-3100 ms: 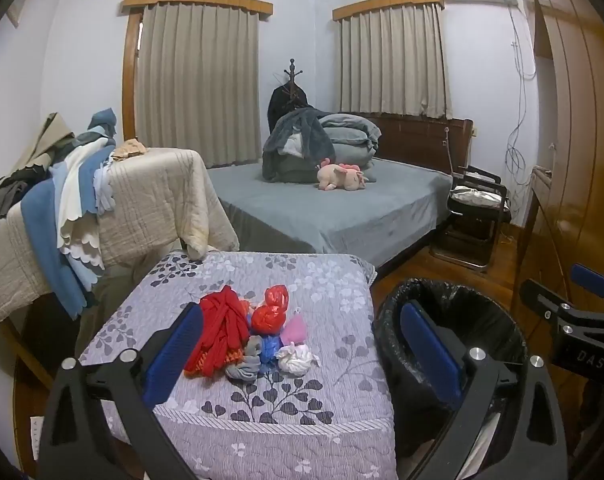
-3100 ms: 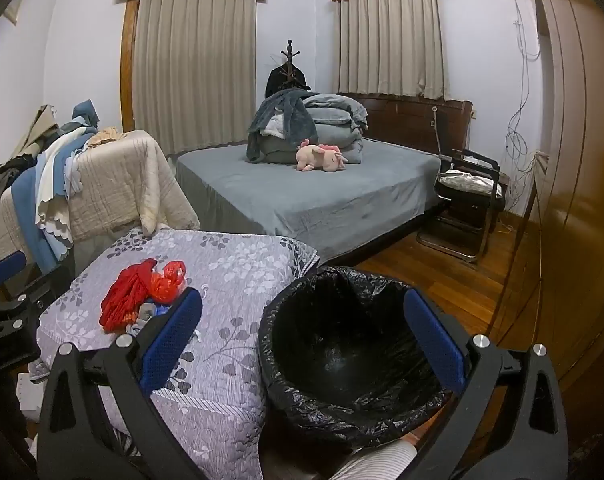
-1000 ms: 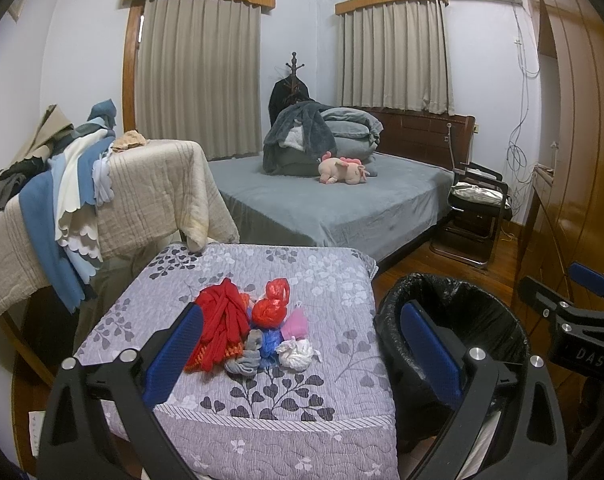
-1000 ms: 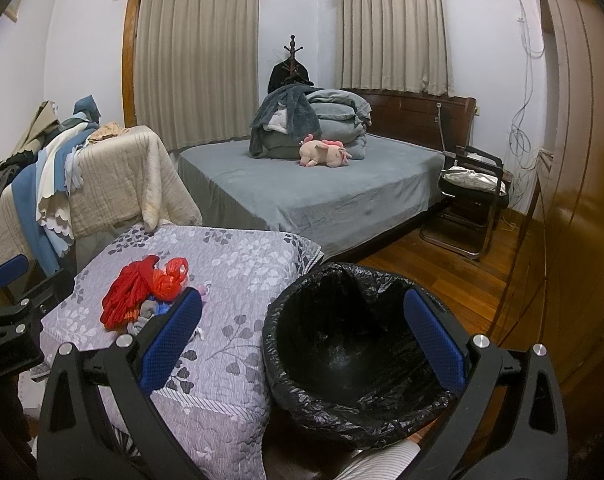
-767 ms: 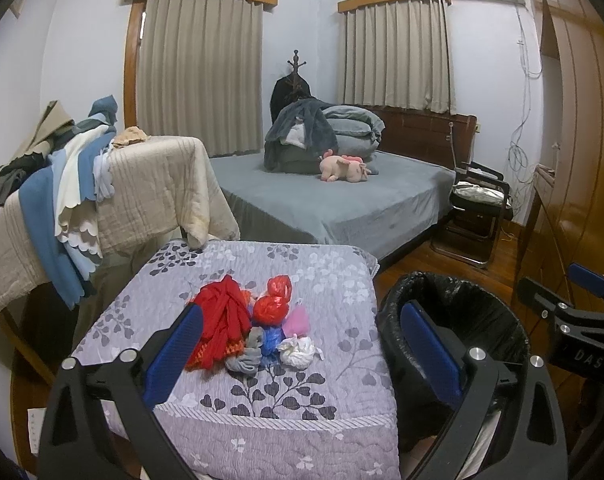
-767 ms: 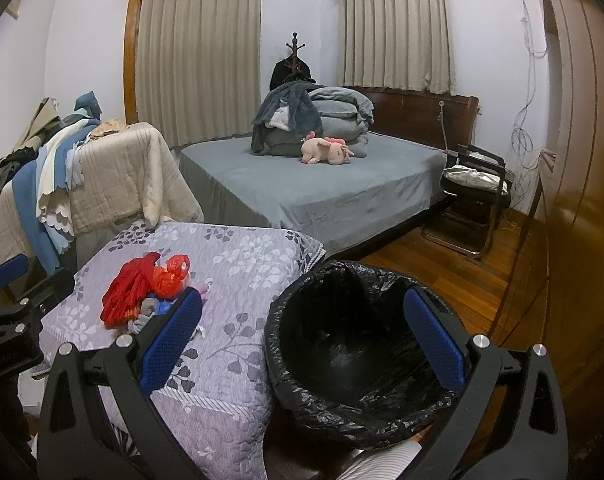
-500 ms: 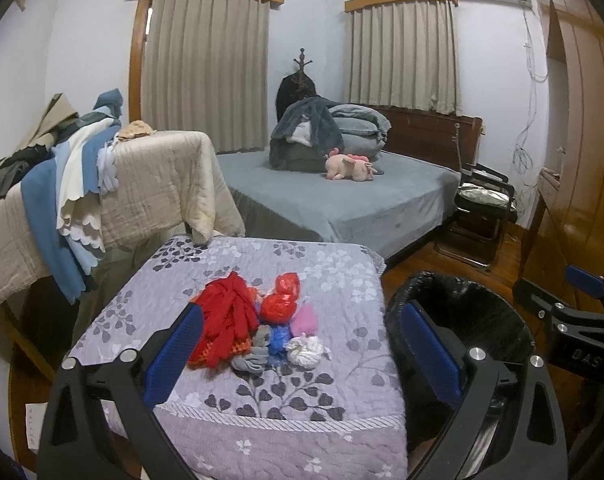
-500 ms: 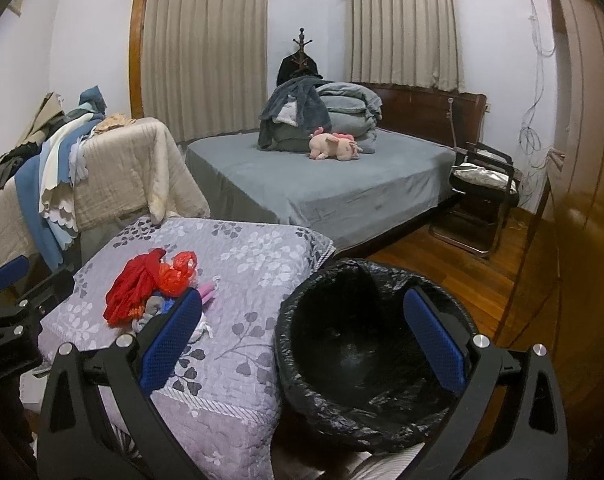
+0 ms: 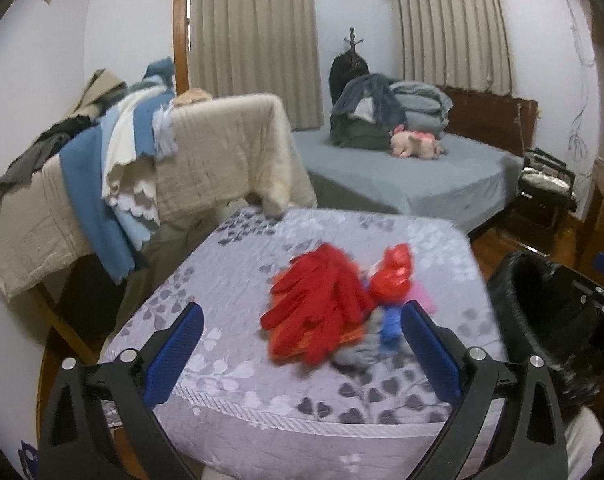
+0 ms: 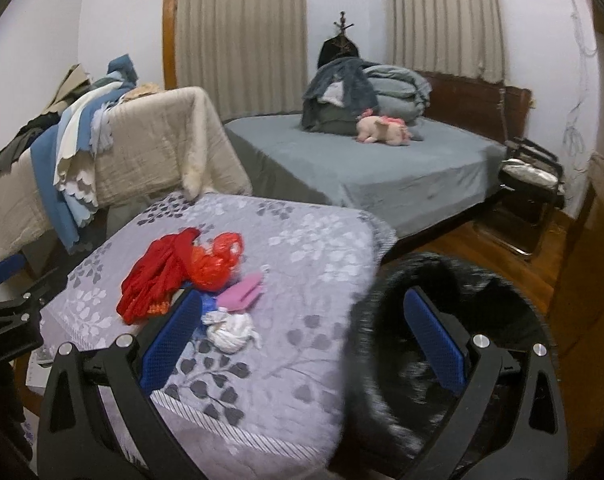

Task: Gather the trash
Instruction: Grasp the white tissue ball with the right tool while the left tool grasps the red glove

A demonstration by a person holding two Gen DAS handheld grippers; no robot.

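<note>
Trash pile (image 9: pixel 334 308) lies mid-quilt (image 9: pixel 238 264), bin (image 10: pixel 454 344) just right of it. Both views now sit closer to the pile than earlier. Left gripper (image 9: pixel 302 344) and right gripper (image 10: pixel 306 340) gape wide, holding nothing.

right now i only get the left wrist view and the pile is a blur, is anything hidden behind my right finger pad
Observer: Yes. The right wrist view shows a white crumpled wad on the quilt, on the near side of the red bundle.
Operator: and the pink bit
Observer: It is a flat pink piece, lying between the wad and the red plastic bag.
Operator: is the right gripper free
Observer: The right gripper is open with nothing between its fingers. The mouth of the black-lined bin shows just past its right-hand finger.
</note>
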